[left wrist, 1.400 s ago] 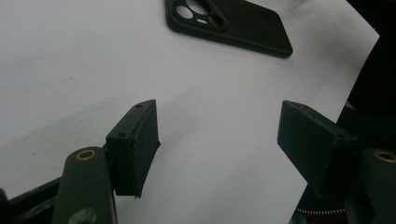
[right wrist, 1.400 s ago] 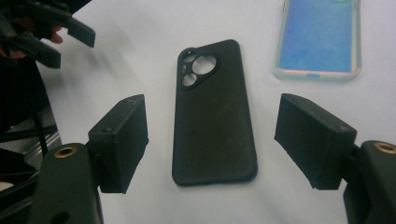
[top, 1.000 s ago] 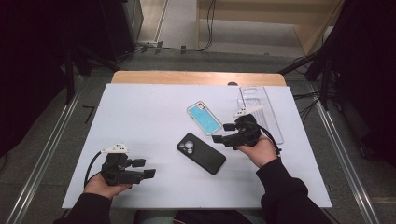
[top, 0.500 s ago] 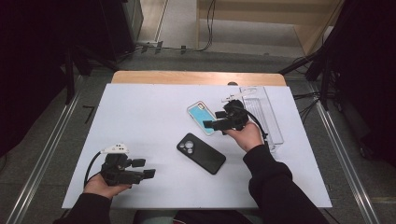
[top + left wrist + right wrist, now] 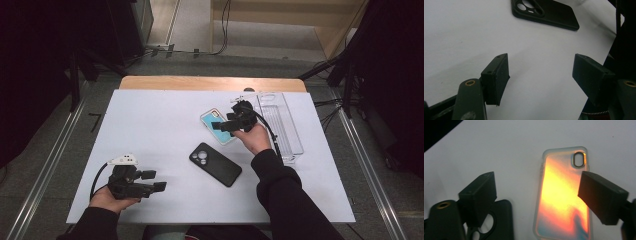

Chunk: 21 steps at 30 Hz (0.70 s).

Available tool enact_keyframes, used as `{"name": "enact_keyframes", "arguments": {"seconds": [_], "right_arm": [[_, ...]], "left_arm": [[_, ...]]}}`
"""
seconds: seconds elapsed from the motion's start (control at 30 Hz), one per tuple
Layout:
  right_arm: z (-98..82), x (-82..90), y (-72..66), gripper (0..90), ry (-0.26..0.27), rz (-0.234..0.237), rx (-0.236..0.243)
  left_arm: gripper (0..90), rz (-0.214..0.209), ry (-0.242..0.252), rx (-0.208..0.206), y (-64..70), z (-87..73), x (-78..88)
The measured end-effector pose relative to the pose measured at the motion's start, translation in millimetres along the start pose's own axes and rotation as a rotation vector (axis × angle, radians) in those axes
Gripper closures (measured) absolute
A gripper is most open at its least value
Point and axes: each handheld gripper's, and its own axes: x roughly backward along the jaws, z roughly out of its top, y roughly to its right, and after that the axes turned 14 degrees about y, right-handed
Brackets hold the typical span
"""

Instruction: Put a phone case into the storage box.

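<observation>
1. While the left gripper point(image 5: 159, 181) is held at the near left of the desk point(image 5: 150, 125), its jaws are seen wide apart with nothing between them; bare desk lies under them in the left gripper view.
2. Further in, the black phone case point(image 5: 215, 164) is laid flat, camera cut-outs toward the far left, its long axis slanting from far left to near right.
3. Beyond it, the right gripper point(image 5: 218, 126) is poised over the iridescent phone case point(image 5: 216, 124); its jaws have just been opening and are spread wide, with no pad pressed on anything.
4. In the right gripper view, the iridescent phone case point(image 5: 564, 195) is seen directly ahead between the jaws, its long axis running away from the gripper and the camera hole at the far end, so the jaws straddle its short width.
5. By judgement, this case is far nearer the right gripper than the left.
6. At the far right, a clear tray point(image 5: 282, 120) is set lengthwise.
</observation>
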Motion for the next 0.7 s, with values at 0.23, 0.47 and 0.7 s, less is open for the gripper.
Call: {"name": "enact_keyframes", "arguments": {"seconds": [0.23, 0.47, 0.7], "right_arm": [[-3.1, -17.2, 10.3, 0.0, -0.053, -0.055, -0.006], [-7.9, -24.0, 13.8, 5.8, -0.078, -0.087, 0.031], [-14.6, -34.0, 12.6, 5.8, -0.104, -0.093, 0.063]], "left_arm": [[29.8, -0.003, 0.0, 0.001, -0.3, 0.0, 0.3], [29.8, -0.001, 0.001, 0.003, 0.5, -0.1, 0.2], [29.8, -0.001, -0.001, 0.002, 0.2, -0.1, 0.2]]}}
